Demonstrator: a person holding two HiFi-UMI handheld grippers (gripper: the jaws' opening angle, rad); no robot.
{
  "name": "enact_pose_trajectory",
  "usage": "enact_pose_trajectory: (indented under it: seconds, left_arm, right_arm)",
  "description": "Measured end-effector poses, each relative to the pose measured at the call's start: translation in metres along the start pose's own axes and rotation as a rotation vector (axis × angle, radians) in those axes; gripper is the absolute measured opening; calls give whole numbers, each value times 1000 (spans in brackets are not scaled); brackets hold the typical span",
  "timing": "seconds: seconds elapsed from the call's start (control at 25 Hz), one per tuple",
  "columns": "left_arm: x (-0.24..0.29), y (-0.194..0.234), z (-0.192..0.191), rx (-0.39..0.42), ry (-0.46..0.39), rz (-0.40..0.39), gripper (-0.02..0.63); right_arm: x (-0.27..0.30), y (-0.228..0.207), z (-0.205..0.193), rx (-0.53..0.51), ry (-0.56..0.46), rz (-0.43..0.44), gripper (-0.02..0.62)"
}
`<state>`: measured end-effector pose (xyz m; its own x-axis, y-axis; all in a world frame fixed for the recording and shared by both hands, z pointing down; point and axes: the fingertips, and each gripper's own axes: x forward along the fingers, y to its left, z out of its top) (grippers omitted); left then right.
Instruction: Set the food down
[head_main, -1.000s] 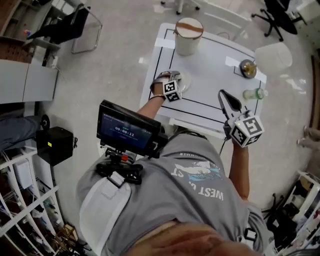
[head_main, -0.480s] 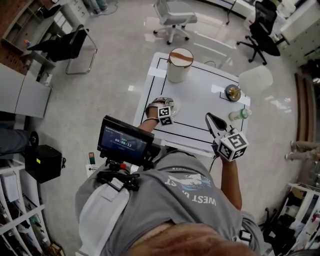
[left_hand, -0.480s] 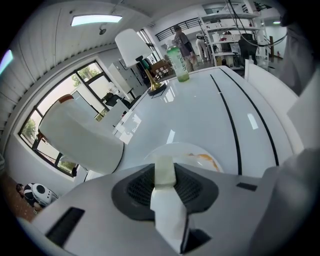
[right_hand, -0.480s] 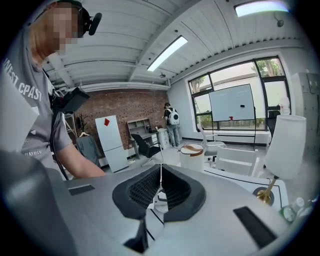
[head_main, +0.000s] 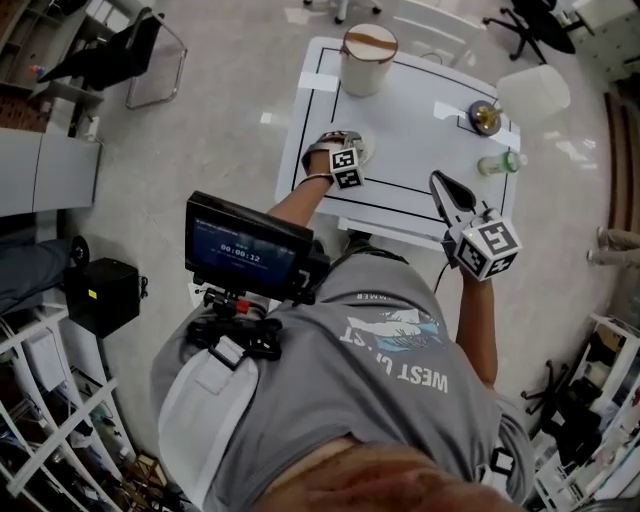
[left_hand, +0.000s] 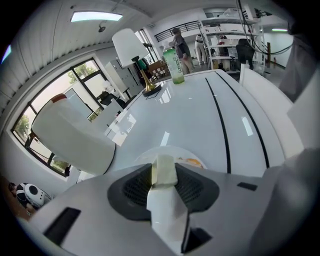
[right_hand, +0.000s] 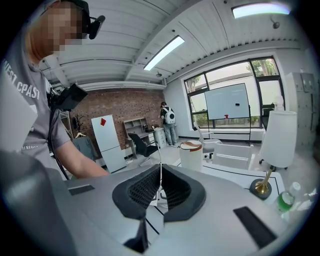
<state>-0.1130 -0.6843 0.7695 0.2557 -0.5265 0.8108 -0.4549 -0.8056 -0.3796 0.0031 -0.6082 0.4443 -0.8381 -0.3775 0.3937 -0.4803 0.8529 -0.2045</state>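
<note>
Grey short-sleeved T-shirt (head_main: 400, 390), white lettering and a blue-and-white graphic across the chest. Black flat screen (head_main: 245, 250) on a black chest mount. Pale grey left gripper (left_hand: 162, 172) and right gripper (right_hand: 160, 187), black ribbed pads (right_hand: 140, 192), white cube (head_main: 487, 248) with black square markers on each. Thin black cable (head_main: 445, 283) at the right one.

Office-lab: brick wall (right_hand: 125, 106) & swivel chair (right_hand: 141, 145) ahead of rt claw (right_hand: 160, 175); storage racks (left_hand: 222, 50) beyond lt claw (left_hand: 164, 167).
</note>
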Motion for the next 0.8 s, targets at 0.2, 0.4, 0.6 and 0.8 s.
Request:
enact_pose_trajectory:
  seconds: [0.2, 0.4, 0.6, 0.8]
  left_arm:
    - [-11, -9, -28, -59, 7, -49, 176]
    - [-48, -4, -41, -134, -40, -41, 190]
    - [-59, 13, -26, -175, -78, 30, 191]
    - [-109, 9, -29, -249, -152, 75, 190]
  right_arm:
    - [8, 27, -8, 8, 4, -15, 9]
    - [8, 71, 10, -26, 24, -28, 9]
    - [-2, 75, 2, -49, 19, -16, 9]
    - [-8, 97, -9, -3, 12, -12, 9]
